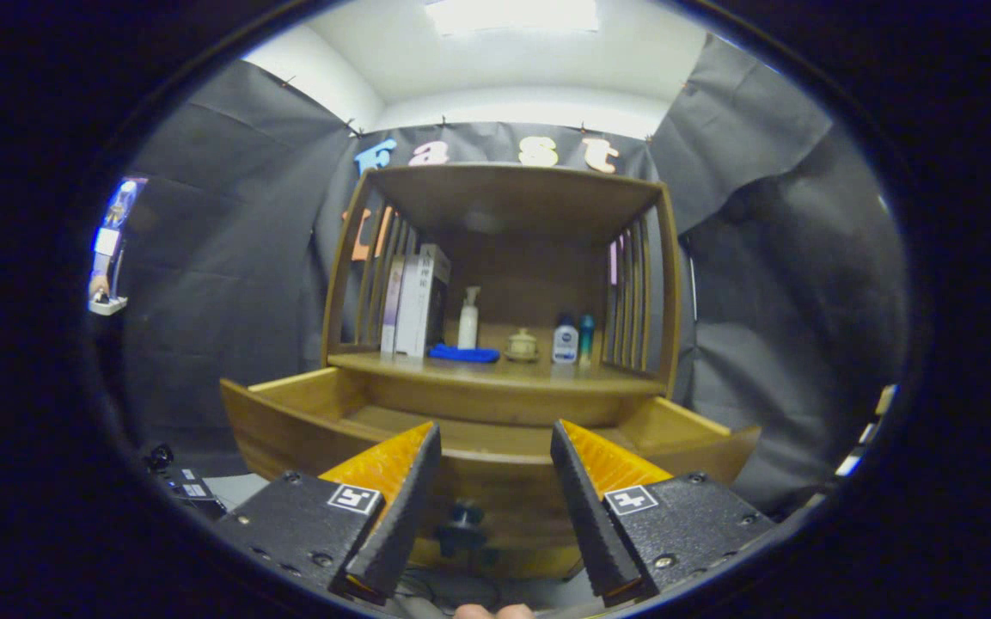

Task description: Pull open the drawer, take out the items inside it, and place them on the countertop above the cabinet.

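The wooden cabinet's drawer (289,413) stands pulled out toward me, and what I see of its floor is bare wood. Its dark knob (463,517) sits on the front panel, low between my fingers. My gripper (495,438) is open, hovering over the drawer's front edge with nothing between the fingers. On the countertop (512,371) above the drawer lie a blue item (463,353), a small tan pot (521,346), a white pump bottle (467,318), a white bottle with a dark cap (565,340) and a teal bottle (586,337).
Upright boxes (416,301) lean at the countertop's left, against the slatted side. A shelf roof (512,193) spans the top of the cabinet. A stand with a device (108,258) hangs off to the left, and cables and small gear (177,481) lie on the floor by the drawer's left corner.
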The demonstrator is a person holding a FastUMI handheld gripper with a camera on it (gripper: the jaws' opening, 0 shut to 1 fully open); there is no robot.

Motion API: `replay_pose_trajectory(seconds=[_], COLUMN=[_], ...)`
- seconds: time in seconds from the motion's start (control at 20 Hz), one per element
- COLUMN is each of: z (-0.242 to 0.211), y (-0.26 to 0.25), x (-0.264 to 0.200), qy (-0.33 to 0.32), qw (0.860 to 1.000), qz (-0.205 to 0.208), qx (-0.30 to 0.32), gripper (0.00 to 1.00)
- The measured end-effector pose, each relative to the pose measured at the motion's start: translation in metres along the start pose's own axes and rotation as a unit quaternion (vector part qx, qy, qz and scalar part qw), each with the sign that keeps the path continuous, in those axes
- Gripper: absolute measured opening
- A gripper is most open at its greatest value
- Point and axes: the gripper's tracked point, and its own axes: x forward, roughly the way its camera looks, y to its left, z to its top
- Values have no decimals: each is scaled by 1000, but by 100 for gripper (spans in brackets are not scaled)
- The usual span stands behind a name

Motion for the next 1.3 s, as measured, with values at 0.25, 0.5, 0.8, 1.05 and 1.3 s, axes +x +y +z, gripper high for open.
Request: replay_pose_trajectory(seconds=[0.25,0.5,0.8,1.05,1.3], z=[5,-61,-101,-114,-121], y=[9,11,12,8,7], x=[66,97,100,102,103], qy=[149,371,470,495,498], qw=[986,925,879,867,865], qz=[71,76,65,46,58], qx=[23,33,45,32,23], gripper=[87,88,87,73,34])
